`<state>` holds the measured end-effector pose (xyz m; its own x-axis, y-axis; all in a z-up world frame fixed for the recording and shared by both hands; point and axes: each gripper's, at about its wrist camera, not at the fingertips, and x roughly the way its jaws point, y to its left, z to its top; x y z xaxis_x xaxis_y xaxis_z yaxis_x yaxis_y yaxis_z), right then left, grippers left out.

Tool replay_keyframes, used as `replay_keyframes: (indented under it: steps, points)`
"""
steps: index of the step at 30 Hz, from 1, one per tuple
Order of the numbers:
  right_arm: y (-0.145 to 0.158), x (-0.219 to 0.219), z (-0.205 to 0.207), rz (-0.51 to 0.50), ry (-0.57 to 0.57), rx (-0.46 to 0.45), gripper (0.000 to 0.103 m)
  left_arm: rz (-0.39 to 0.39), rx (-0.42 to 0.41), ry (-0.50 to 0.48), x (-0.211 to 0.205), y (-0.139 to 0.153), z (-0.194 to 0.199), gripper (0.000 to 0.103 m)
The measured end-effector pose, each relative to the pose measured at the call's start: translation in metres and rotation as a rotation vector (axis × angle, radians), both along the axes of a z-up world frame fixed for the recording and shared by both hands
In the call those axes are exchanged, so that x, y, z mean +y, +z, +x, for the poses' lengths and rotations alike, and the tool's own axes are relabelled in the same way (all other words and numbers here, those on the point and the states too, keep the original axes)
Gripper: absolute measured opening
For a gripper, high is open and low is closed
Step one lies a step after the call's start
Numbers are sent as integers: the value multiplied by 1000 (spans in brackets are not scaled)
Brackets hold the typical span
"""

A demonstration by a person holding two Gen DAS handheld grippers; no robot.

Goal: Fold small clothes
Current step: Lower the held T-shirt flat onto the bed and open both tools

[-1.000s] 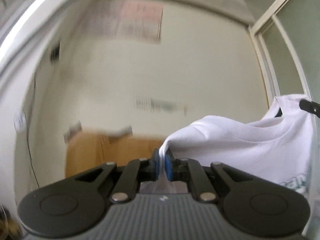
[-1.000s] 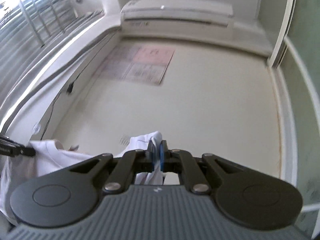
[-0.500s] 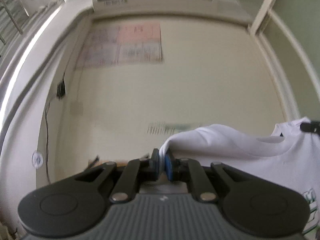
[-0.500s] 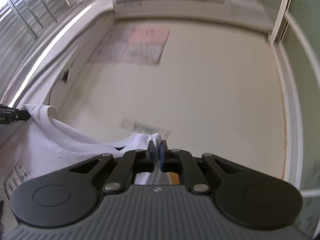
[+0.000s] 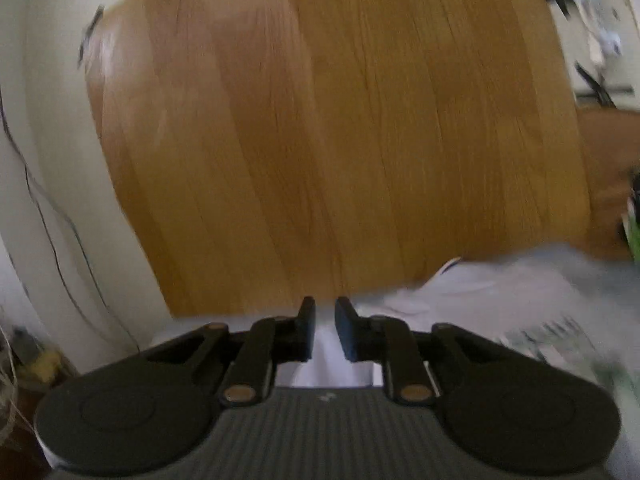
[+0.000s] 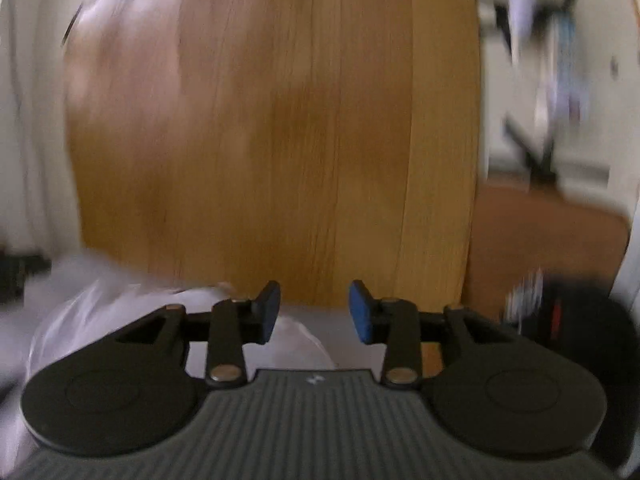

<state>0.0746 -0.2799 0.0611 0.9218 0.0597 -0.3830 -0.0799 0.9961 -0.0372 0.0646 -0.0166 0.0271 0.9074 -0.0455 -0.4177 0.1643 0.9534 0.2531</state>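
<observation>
one shirt [image 5: 500,292] on one table [image 5: 340,140], at 4 o'clock of left gripper [image 5: 325,330], jaws narrowly apart; right gripper [image 6: 314,312] wide, empty.

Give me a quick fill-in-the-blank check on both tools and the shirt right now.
1. The right tool has its jaws ____.
2. The white shirt lies on a ____ table.
3. In the right wrist view the shirt lies mostly to the ____ of the tool.
4. The left tool has the ____ gap of the two.

Missing words: open; wooden; left; narrower
</observation>
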Motion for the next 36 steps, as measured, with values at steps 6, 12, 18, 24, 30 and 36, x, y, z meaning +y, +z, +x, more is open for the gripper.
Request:
replay_keyframes:
  steps: [6,12,18,24,30,36]
  points:
    - [-87,-10,-82,-96,29,184,67,-51,160,16,71,-55,-40,45]
    - [-114,-6,-119,21,59,218,17,-57,222,0,91,-76,-66,58]
    - [-95,-14,-116,-166,-37,140,3,-28,240,43,89,-87,-66,41]
    - [-50,-90,-121,-173,-436,37,11,-27,217,68,104,-76,-70,56]
    - [-56,-41,-163,66,-165,38,46,-33,263,58,108,-81,-68,67]
    - [-96,9,-168,143,-9,129,54,-2,306,68,98,-91,-59,41]
